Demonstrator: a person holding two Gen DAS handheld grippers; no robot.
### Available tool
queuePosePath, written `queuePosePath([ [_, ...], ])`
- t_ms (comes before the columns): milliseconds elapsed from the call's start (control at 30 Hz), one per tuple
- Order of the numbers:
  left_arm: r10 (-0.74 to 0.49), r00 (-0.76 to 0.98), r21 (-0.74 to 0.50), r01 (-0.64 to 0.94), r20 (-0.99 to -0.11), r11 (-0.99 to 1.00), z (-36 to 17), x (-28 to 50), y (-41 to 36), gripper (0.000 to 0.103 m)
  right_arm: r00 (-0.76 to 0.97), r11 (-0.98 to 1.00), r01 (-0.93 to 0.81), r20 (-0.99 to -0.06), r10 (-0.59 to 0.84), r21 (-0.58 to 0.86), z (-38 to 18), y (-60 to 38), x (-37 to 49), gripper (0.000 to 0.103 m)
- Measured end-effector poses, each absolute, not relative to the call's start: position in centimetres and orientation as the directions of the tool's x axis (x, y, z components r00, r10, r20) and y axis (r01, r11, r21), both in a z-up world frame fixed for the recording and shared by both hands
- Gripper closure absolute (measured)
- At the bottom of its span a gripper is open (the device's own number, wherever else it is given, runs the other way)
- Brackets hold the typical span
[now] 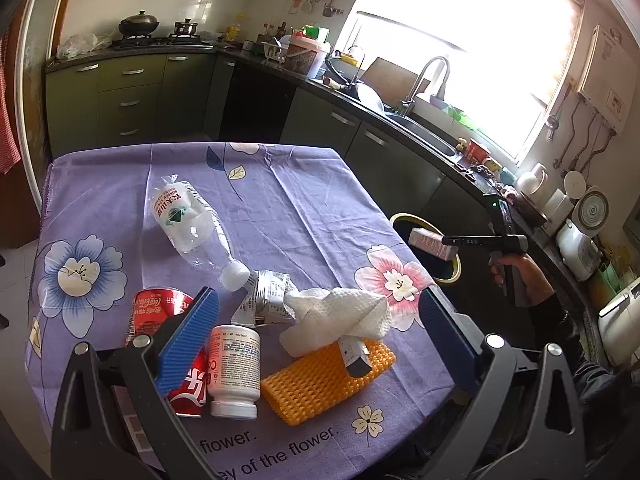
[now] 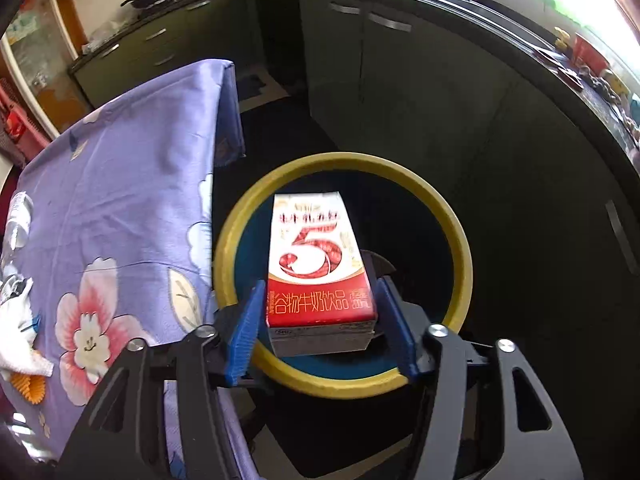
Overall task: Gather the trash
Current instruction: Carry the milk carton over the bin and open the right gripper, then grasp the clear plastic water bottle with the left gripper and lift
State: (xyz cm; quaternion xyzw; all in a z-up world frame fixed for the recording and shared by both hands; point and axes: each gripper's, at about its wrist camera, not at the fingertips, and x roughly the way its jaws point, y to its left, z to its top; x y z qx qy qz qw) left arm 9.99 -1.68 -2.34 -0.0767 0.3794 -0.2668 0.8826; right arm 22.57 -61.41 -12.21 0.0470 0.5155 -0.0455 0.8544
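left of the yellow-rimmed bin (image 2: 460, 240) our left gripper (image 1: 320, 328) hangs wide open and empty above the table's (image 1: 312, 200) coca-cola can (image 1: 160, 320), white pill bottle (image 1: 234, 368), tissue (image 1: 340, 316) and nongfu spring bottle (image 1: 188, 224). over the bin's mouth our right gripper (image 2: 320, 320) clamps the milk carton (image 2: 320, 268), marked with a big "5" and "谷物牛奶饮品". we judge that letting go off-centre could bounce it off the rim.

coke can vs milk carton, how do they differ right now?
Can lies on the table; carton is held over the bin. Can is round, dented and ungripped beside the open left gripper; carton is boxy, clamped by the right gripper. Both are red and white.
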Motion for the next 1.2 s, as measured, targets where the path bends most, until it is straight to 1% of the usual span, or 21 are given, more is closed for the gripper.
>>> queuePosePath([
  [67,-0.515,0.568,-0.337,0.394,-0.642,0.855,-2.5,10.3,-1.4,0.008,0.476,0.989,0.146,-0.878,-0.050,0.023,-12.5,-61.7,22.5,0.032],
  [167,-0.485,0.557,-0.334,0.356,-0.674,0.873,-2.9,11.3,-1.0,0.008,0.494,0.986,0.140,-0.869,0.010,0.090,-12.1,-61.4,21.7,0.032],
  [400,-0.424,0.478,-0.339,0.256,-0.769,0.905,-4.1,15.6,-1.4,0.008,0.512,0.995,0.061,-0.858,0.034,0.075,-10.5,-58.2,19.8,0.032],
  [533,-0.336,0.419,-0.295,0.162,-0.844,0.942,-4.7,20.0,-1.9,0.008,0.514,0.997,0.031,-0.856,0.045,0.072,-9.5,-56.9,19.5,0.032],
  [700,-0.225,0.334,-0.242,-0.008,-0.915,0.970,-6.2,26.8,-1.2,0.008,0.513,0.997,0.002,-0.856,0.066,0.078,-9.4,-55.8,19.4,0.032],
  [833,-0.198,0.242,-0.239,-0.156,-0.950,0.958,-8.3,30.9,-0.7,0.008,0.497,0.996,-0.026,-0.863,0.088,0.087,-10.1,-55.1,19.4,0.032],
  [967,-0.140,0.184,-0.181,-0.233,-0.973,0.955,-10.3,33.2,-0.7,0.008,0.485,0.994,-0.052,-0.868,0.107,0.093,-10.8,-54.4,19.6,0.032],
  [1100,-0.107,0.119,-0.136,-0.279,-0.987,0.950,-12.2,34.4,-0.9,0.009,0.482,0.992,-0.074,-0.867,0.127,0.105,-11.0,-54.1,19.6,0.032],
  [1133,-0.103,0.109,-0.131,-0.283,-0.989,0.950,-12.5,34.6,-1.0,0.010,0.482,0.991,-0.077,-0.866,0.131,0.107,-11.1,-54.0,19.6,0.032],
  [1200,-0.094,0.089,-0.116,-0.286,-0.992,0.951,-13.2,34.7,-1.0,0.017,0.482,0.990,-0.082,-0.865,0.138,0.112,-11.3,-54.0,19.6,0.032],
])
